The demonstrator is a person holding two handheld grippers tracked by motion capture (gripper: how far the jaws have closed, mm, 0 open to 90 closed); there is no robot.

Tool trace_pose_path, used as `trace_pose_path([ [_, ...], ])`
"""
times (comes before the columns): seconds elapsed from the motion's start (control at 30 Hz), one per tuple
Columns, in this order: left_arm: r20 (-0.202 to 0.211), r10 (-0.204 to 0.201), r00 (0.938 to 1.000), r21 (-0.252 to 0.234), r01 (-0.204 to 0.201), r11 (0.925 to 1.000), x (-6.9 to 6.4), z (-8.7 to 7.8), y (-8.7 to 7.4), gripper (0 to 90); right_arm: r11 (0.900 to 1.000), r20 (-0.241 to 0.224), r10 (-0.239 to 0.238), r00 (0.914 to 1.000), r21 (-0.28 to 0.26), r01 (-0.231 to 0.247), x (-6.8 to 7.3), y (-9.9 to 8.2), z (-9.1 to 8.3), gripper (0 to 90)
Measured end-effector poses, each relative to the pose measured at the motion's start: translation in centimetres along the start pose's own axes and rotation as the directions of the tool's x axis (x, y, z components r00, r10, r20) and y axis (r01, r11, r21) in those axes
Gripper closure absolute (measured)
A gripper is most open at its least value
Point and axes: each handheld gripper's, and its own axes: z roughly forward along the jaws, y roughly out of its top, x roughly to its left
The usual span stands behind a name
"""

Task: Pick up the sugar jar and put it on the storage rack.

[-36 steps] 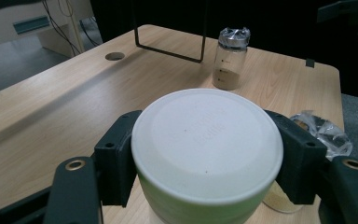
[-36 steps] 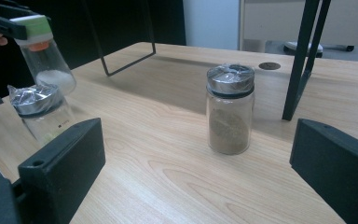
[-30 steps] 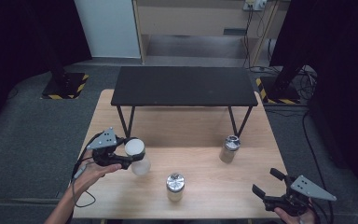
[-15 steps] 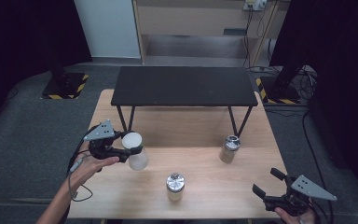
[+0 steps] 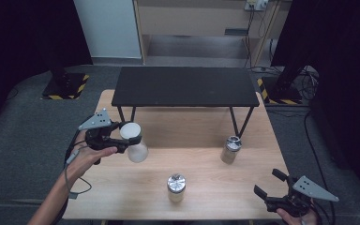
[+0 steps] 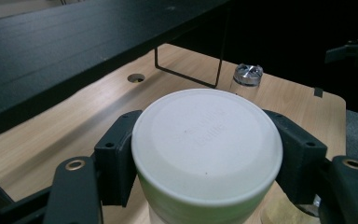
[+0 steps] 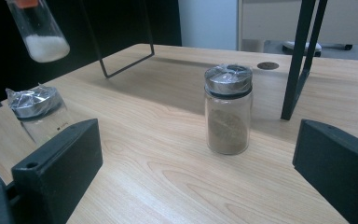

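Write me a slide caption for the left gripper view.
The left gripper clamps a white-lidded jar between its jaws above the wooden table, beside a black shelf.
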Motion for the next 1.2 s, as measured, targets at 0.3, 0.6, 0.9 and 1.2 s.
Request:
trace_pose_path([
  [0.3,-0.028,-0.007,0.9996,-0.012,0.007,0.9999,0.4,-0.9,2.6,32.0,1.0,0.002,-0.001,1.0,-0.004,0.001,0.1,0.0,-0.1,2.0],
  [0.6,-0.077,-0.011,0.997,-0.023,0.009,0.9997,0.8,-1.9,5.1,31.9,1.0,0.001,-0.005,1.0,-0.005,0.005,0.1,0.0,-0.1,2.0],
  [0.9,-0.111,-0.029,0.9934,-0.013,0.028,0.9995,1.0,-1.9,7.2,31.9,0.9999,0.003,-0.008,1.0,-0.007,0.008,0.1,0.0,-0.1,2.0],
  [1.2,-0.147,-0.03,0.9886,-0.014,0.028,0.9995,1.4,-1.7,9.4,31.9,1.0,0.001,-0.005,1.0,-0.003,0.005,0.1,0.0,-0.1,2.1],
])
